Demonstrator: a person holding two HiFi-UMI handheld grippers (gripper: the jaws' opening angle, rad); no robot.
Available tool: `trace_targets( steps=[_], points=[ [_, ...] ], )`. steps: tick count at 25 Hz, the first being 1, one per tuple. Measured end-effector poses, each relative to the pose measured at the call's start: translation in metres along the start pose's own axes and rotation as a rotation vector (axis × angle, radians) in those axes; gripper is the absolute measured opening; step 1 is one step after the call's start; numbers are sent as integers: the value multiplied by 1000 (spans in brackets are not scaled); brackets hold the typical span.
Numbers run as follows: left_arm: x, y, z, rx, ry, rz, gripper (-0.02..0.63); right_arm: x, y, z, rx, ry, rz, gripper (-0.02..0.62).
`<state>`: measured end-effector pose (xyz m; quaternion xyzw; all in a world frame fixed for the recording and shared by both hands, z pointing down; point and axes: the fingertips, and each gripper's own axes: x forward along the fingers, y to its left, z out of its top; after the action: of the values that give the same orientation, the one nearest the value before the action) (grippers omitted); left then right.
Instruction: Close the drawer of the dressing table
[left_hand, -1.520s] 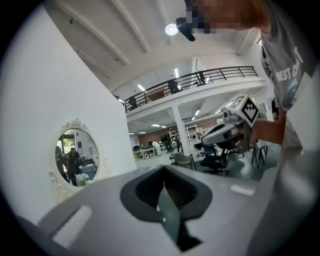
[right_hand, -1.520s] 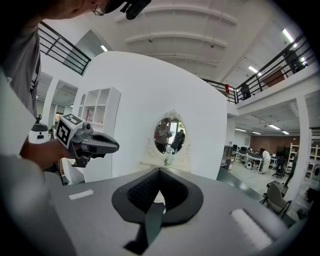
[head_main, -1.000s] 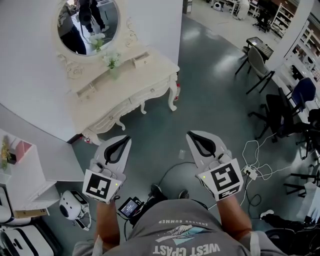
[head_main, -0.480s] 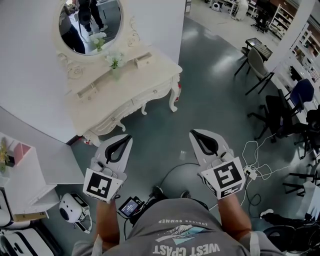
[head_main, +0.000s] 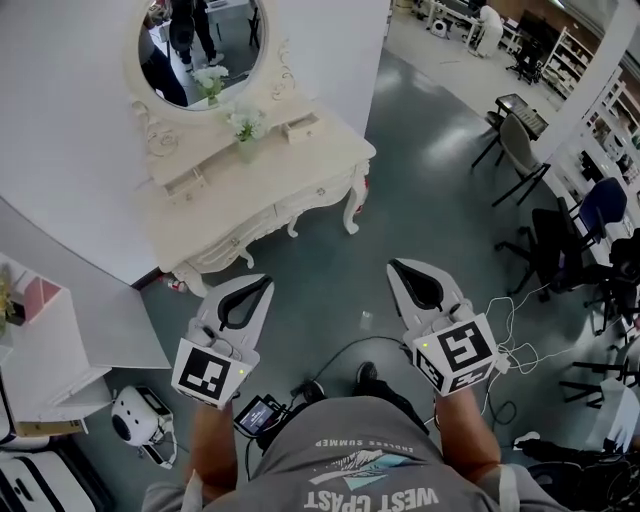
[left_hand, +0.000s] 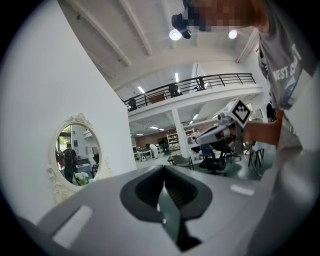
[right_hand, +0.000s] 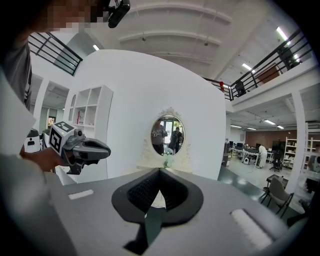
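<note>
Drawer (head_main: 318, 192): in white bench (head_main: 200, 212) front under oval mirror (head_main: 205, 40), well ahead of you; open or closed, too small to tell. Your left tool (head_main: 266, 283) and right tool (head_main: 396, 267): jaws together, empty, well short of bench

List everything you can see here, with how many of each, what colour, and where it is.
dressing table: one, cream, against the white wall, upper left
mirror: one, oval, cream frame, above the dressing table
flower vase: one, white flowers, on the tabletop
shelf unit: one, white, far left
grey chair: one, upper right
blue chair: one, right edge
cables: several, white, on the floor at right
left gripper: one, light grey, shut, empty, lower left
right gripper: one, light grey, shut, empty, lower right
</note>
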<state>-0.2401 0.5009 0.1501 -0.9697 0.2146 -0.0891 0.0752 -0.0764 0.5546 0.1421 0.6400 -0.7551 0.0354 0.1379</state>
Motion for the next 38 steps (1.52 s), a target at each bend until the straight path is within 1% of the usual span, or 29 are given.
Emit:
trace_targets(
  steps=[6,10,13,18,23,28,34,38],
  points=[
    [-1,9,-9,-9,29,40,5,22,-16,-1,4,-6,20,-2],
    [6,22,-11,-10,47,96,5,47,-38,-1,5,-18,47,-2],
    [15,31,-12,-18,73,141,5,70,-54,2,5,-26,83,-2],
    [47,44,-12,-31,116,195,5,111,-83,6,2,-31,155,-2],
    [88,53,-8,-39,128,230,5,145,-113,4,0,-31,215,-2],
    [120,57,-8,-46,148,269,5,173,-143,1,2,-33,265,-2],
    [147,64,-5,-52,187,329,5,201,-170,1,7,-41,328,-2],
    [169,69,-2,-45,213,349,5,217,-188,1,17,-49,361,-2]
  ],
)
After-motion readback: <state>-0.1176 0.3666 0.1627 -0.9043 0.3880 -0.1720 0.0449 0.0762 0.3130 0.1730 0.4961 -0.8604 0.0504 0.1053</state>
